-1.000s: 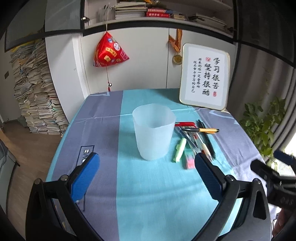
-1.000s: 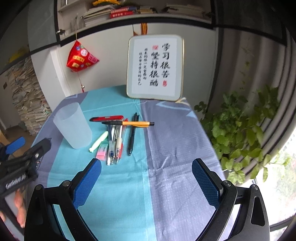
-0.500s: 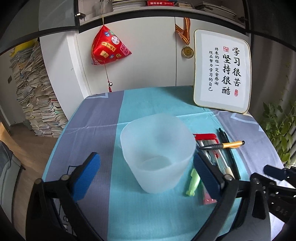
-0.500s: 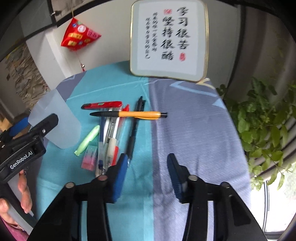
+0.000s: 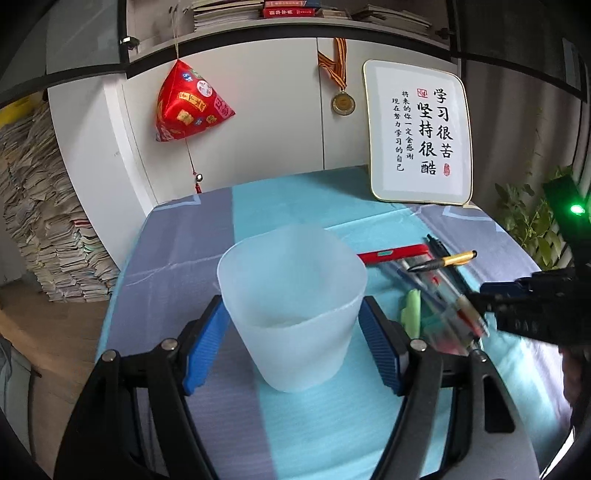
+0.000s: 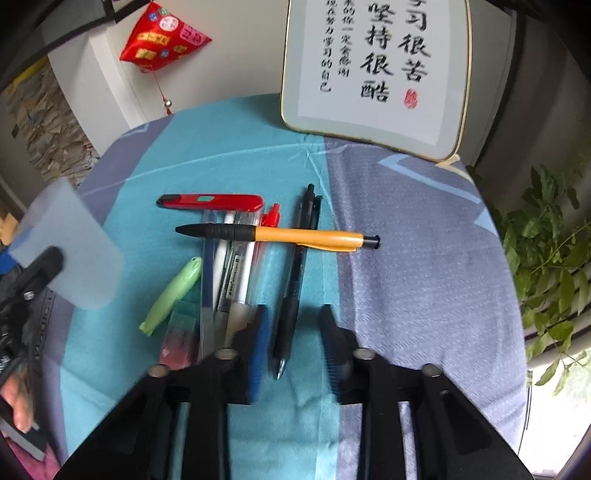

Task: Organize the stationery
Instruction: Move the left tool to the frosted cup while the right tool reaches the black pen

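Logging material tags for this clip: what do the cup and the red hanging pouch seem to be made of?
Cup: likely frosted translucent plastic; the tablecloth shows dimly through its matte wall. Red hanging pouch: looks like shiny satin-type fabric with printed patches; soft folds and sheen suggest cloth, though the weave is not visible.

Behind the table we see a white cabinet (image 5: 266, 122) with a red pyramid ornament (image 5: 186, 103) hanging on a string against it, a small bell and tassel below. Beside it hangs a medal (image 5: 343, 103) on a striped ribbon. A framed calligraphy board (image 5: 419, 133) leans upright at the back of the blue and grey tablecloth (image 5: 177, 251). On the shelf (image 5: 280, 22) above we see books lying flat. Paper stacks (image 5: 44, 221) stand on the floor at left, and a leafy plant (image 6: 546, 251) grows at right.
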`<state>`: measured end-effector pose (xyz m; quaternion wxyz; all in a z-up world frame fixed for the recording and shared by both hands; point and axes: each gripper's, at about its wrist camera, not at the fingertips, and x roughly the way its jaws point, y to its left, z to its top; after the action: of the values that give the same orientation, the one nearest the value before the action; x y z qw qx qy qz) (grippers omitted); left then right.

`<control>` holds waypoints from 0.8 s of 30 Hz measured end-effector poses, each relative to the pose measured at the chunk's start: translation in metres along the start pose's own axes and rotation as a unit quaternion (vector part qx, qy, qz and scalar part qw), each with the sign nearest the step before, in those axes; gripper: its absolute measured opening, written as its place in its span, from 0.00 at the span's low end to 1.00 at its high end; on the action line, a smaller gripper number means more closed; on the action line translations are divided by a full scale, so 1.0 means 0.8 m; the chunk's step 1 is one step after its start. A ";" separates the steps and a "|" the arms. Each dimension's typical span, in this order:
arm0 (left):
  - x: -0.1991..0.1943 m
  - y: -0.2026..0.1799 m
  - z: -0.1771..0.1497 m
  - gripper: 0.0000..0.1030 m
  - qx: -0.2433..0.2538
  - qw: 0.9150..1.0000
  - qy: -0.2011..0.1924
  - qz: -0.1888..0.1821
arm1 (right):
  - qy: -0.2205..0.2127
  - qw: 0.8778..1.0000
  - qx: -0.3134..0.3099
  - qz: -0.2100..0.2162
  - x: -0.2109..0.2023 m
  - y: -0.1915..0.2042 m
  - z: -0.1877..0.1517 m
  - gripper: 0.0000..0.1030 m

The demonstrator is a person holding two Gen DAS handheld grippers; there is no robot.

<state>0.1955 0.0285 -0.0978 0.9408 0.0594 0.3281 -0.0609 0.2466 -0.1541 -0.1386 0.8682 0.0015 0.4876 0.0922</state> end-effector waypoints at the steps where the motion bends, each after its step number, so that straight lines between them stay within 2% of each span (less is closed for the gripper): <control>1: -0.001 0.003 -0.001 0.69 0.000 1.000 0.001 -0.004 | -0.005 1.000 -0.004 -0.005 0.001 0.000 0.001 0.12; 6: -0.002 0.003 -0.008 0.69 0.006 1.000 -0.008 -0.013 | 0.012 1.000 -0.005 0.017 -0.008 0.001 -0.011 0.11; 10: -0.003 0.001 -0.012 0.69 0.013 0.999 -0.019 -0.024 | 0.032 0.999 -0.018 0.031 -0.038 0.003 -0.044 0.11; 13: -0.003 0.004 -0.013 0.69 0.011 0.999 -0.023 -0.028 | 0.054 0.998 -0.037 0.017 -0.060 0.002 -0.078 0.11; 16: -0.003 0.006 -0.015 0.69 0.009 0.999 -0.027 -0.035 | 0.064 0.997 -0.041 0.002 -0.073 -0.001 -0.092 0.11; 17: -0.003 0.007 -0.015 0.69 0.008 0.999 -0.030 -0.039 | 0.062 0.997 -0.042 -0.002 -0.075 0.000 -0.092 0.14; 19: -0.003 0.009 -0.017 0.69 0.005 0.998 -0.036 -0.045 | 0.044 0.998 -0.043 -0.017 -0.079 0.001 -0.083 0.32; 20: -0.002 0.011 -0.017 0.69 0.002 0.998 -0.038 -0.048 | 0.032 0.998 -0.044 -0.026 -0.082 0.002 -0.077 0.50; 21: -0.002 0.013 -0.017 0.69 0.000 0.998 -0.038 -0.051 | 0.023 0.998 -0.045 -0.033 -0.082 0.004 -0.072 0.58; 24: -0.002 0.015 -0.017 0.69 -0.005 0.998 -0.039 -0.055 | 0.006 0.997 -0.058 -0.046 -0.075 0.010 -0.053 0.58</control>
<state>0.1873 0.0428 -0.1065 0.9485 0.0341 0.2938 -0.1137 0.1791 -0.1597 -0.1093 0.8671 -0.0719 0.4864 0.0798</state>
